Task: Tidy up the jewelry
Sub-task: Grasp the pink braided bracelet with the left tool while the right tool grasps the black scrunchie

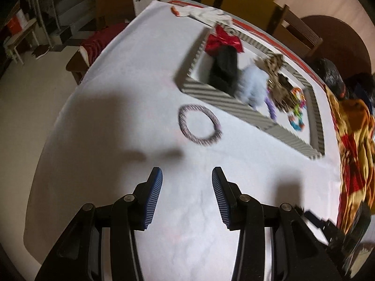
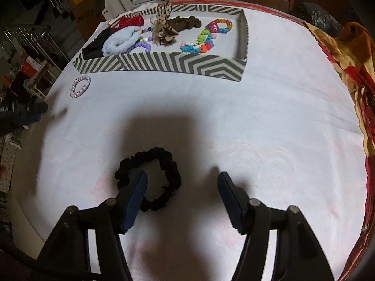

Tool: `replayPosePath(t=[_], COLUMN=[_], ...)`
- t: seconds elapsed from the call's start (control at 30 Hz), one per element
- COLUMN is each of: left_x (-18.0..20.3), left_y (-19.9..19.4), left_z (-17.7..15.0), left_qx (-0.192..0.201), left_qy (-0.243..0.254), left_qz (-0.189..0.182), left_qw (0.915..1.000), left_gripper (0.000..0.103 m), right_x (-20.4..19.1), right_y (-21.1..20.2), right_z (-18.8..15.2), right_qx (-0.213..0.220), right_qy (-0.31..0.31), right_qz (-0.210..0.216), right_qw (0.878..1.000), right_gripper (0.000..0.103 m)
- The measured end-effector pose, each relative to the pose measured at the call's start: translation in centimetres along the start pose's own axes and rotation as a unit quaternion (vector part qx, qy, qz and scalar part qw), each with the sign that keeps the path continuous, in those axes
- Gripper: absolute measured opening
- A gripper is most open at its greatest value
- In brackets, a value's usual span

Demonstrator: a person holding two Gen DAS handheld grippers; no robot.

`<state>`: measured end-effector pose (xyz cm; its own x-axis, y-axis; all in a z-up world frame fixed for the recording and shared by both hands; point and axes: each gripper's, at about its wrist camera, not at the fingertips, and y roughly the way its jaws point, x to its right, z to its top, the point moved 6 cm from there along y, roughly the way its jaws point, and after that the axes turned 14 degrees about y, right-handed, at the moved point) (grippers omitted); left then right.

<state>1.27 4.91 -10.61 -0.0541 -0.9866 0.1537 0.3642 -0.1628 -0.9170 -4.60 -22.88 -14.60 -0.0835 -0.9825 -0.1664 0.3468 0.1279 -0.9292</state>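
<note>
right tongs [image 2: 182, 178] agape | black scrunchie [image 2: 150, 180] flat, ring upward

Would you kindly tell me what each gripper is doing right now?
Left gripper: open, empty, above the white cloth near the pink braided bracelet.
Right gripper: open, straddling part of the black scrunchie, not gripping.

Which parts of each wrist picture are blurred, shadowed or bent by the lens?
Left wrist view: the chevron-striped cardboard box and its contents are motion-smeared; a dark shadow lies beside the pink braided ring. Right wrist view: sharper; a broad shadow covers the black ruffled scrunchie under the open right gripper. Both views: the fisheye curves the white tablecloth edges.
</note>
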Motion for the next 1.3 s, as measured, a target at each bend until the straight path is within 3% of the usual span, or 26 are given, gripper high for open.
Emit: replayPosePath(t=[0.1,0.17,0.27,0.4,0.5,0.6,0.73,0.9,1.3], left_x=[-1.0,-1.4,-1.9,-1.9,-1.1,-0.4,-0.1,0.8,4.9], left_y=[1.3,2.3,3.9,6.0,6.4,6.5,5.9,2.9,-2.7], left_z=[1.6,2.7,3.9,5.2,5.9,5.9,5.2,4.5,5.6], left_qx=[-0.001,-0.001,-0.009,-0.025,-0.012,-0.008,-0.016,0.002,0.049], left_qy=[-0.001,-0.003,0.003,0.025,0.065,0.100,0.100,0.097,0.122], left_qz=[0.017,0.019,0.039,0.054,0.066,0.069,0.032,0.000,-0.020], left_qw=[0.9999,0.9998,0.9992,0.9979,0.9956,0.9926,0.9944,0.9953,0.9912], left_gripper=[0.035,0.035,0.035,0.035,0.032,0.000,0.000,0.000,0.000], right_x=[-0.3,-0.5,-0.4,-0.1,-0.1,-0.1,-0.2,-0.5,-1.1], right_y=[0.3,0.4,0.4,0.6,0.7,0.8,0.7,-0.9,-6.4], right_z=[0.2,0.4,0.7,1.1,1.1,1.2,1.4,2.3,5.0], right_qx=[0.009,0.013,0.015,0.013,0.011,0.010,0.008,0.021,0.068], right_qy=[-0.012,-0.019,-0.020,-0.007,-0.002,0.007,0.015,0.018,0.008], right_qz=[-0.010,-0.016,-0.019,-0.015,-0.012,-0.003,0.010,0.035,0.065], right_qw=[1.000,1.000,1.000,1.000,1.000,1.000,1.000,0.999,0.996], right_gripper=[0.044,0.027,0.014,0.010,0.010,0.010,0.008,0.007,0.007])
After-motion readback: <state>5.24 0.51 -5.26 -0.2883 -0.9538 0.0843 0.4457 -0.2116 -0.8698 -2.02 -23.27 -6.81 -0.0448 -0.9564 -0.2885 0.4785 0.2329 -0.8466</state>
